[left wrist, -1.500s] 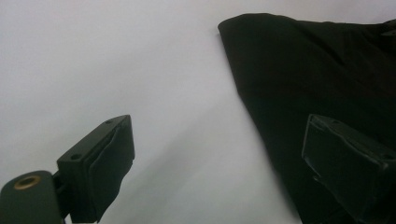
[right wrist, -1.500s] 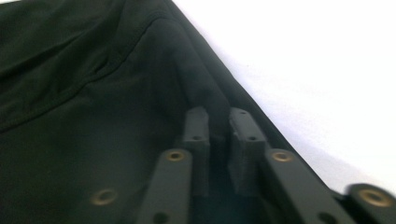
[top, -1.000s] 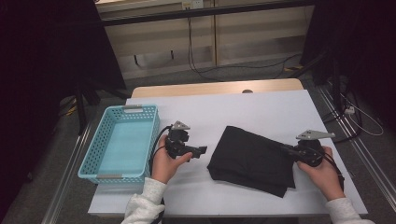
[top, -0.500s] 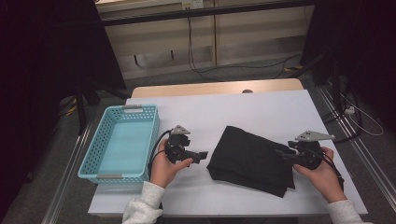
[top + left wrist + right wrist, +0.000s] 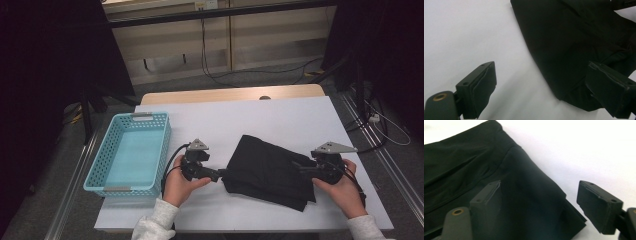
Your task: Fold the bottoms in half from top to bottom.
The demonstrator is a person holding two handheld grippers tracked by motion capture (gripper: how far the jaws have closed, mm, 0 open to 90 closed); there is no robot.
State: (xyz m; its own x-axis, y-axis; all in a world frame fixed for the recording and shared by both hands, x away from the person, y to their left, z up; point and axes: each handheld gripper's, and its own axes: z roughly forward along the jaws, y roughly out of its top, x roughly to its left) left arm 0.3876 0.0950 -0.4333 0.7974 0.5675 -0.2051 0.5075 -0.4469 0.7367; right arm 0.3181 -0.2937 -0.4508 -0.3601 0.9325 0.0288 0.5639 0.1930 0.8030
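One folded black garment (image 5: 270, 172), lying flat on the white table (image 5: 280, 120), right of centre and toward the near edge, with layered folds visible at its right-hand end. Seen up close in the left gripper view as dark cloth (image 5: 574, 50) with a rounded near corner between the jaws, and in the right gripper view (image 5: 486, 177) as stacked layers ending in a squared corner.

Left gripper (image 5: 220, 174) at the garment's left edge, jaws spread wide apart, one over bare table and one over the cloth, nothing pinched yet. Right gripper (image 5: 303, 170) at the right end, jaws likewise wide apart, straddling the folded edge, gripping nothing. In the close views (image 5: 541, 92) (image 5: 539, 207), clear gaps between the pads and the fabric.

Judged progress: early in the handling. Garment already in a folded bundle, both tools placed at opposite ends, no hold taken. Left to do, most likely: closing on both ends, lifting, then moving or refolding; possibly into the basket, though not certain from here.

Count: one garment, two grippers, two hands, one light-blue plastic basket (image 5: 95, 172) standing empty at the table's left side, well apart from the cloth, one table.
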